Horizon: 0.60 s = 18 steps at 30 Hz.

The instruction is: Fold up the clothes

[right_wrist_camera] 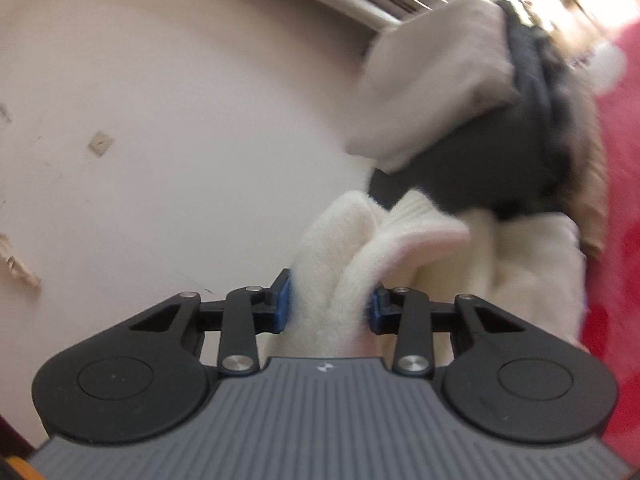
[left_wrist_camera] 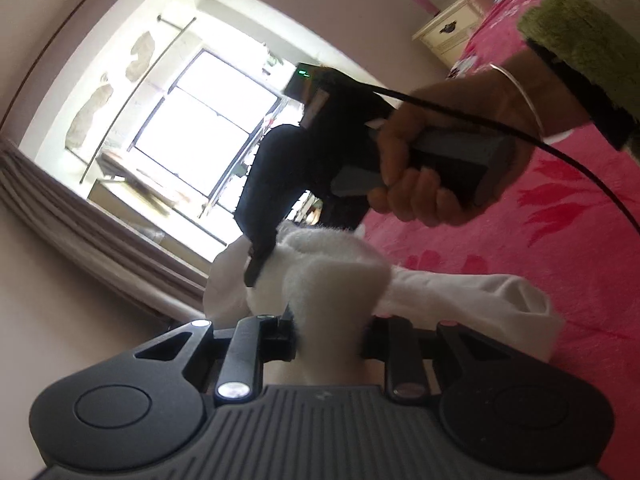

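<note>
Item: white fluffy garment (left_wrist_camera: pixel 336 284), one piece, fold in progress. Nearest you, at the bottom centre of the left wrist view, your left gripper (left_wrist_camera: pixel 330 332) is clamped on a bunched fold of it, the cloth filling the gap between the jaws. At the bottom centre of the right wrist view, your right gripper (right_wrist_camera: pixel 328 306) likewise has a thick roll of the same knit between its blue pads (right_wrist_camera: pixel 282 300), which press on it from both sides. Beyond the left gripper, at mid-frame, the garment trails from the raised bunch down to the right onto the pink floral bedspread (left_wrist_camera: pixel 540 220), so one part is lifted and the rest lies on the bed. Above it, centre right, your right hand (left_wrist_camera: pixel 432 168) grips the handle of its gripper, whose tip meets the cloth; a green sleeve (left_wrist_camera: pixel 580 32) sits at the upper right. Farthest: a cream nightstand (left_wrist_camera: pixel 448 28) at the top right, a bright window (left_wrist_camera: pixel 208 120) at the upper left. Status, judged: both grips taken, garment still crumpled, no flat crease visible. Remaining: spread it, bring the edges together, lay it down squared.
</note>
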### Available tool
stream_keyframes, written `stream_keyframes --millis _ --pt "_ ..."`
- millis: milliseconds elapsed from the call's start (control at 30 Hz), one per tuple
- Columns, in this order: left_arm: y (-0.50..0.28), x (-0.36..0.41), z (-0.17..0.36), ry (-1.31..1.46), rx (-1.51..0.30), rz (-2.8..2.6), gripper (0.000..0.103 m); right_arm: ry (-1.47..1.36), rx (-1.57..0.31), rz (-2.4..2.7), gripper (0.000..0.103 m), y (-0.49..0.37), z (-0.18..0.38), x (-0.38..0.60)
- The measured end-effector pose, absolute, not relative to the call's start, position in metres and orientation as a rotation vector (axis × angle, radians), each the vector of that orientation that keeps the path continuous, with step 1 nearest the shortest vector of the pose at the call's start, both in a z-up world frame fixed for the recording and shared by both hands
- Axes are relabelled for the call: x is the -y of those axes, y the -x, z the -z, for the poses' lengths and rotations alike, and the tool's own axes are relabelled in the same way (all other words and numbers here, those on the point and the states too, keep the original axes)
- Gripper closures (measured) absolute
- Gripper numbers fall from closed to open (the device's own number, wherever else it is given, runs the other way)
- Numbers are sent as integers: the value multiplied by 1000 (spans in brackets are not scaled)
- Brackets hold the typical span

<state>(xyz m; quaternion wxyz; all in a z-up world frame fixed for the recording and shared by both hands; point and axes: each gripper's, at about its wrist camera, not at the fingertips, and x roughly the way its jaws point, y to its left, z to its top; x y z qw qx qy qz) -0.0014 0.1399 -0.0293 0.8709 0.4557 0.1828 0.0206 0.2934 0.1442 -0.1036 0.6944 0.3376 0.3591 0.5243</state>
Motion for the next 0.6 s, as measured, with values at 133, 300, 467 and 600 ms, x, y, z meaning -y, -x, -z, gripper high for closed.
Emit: stream_keyframes --millis 133,300,467,600 --pt "-5 -138 42 -955 -443 -6 79 -844 -910 -1118 69 -306 144 -142" --pt "-5 -134 35 -976 -452 -23 79 -948 -928 -1148 69 -309 157 -142" --pt "-13 -131 42 -1048 -491 -26 79 -915 -911 -1194 69 -315 157 -158" --pt "-15 -124 61 -1080 -510 11 79 -854 -911 -1158 69 -315 172 -149"
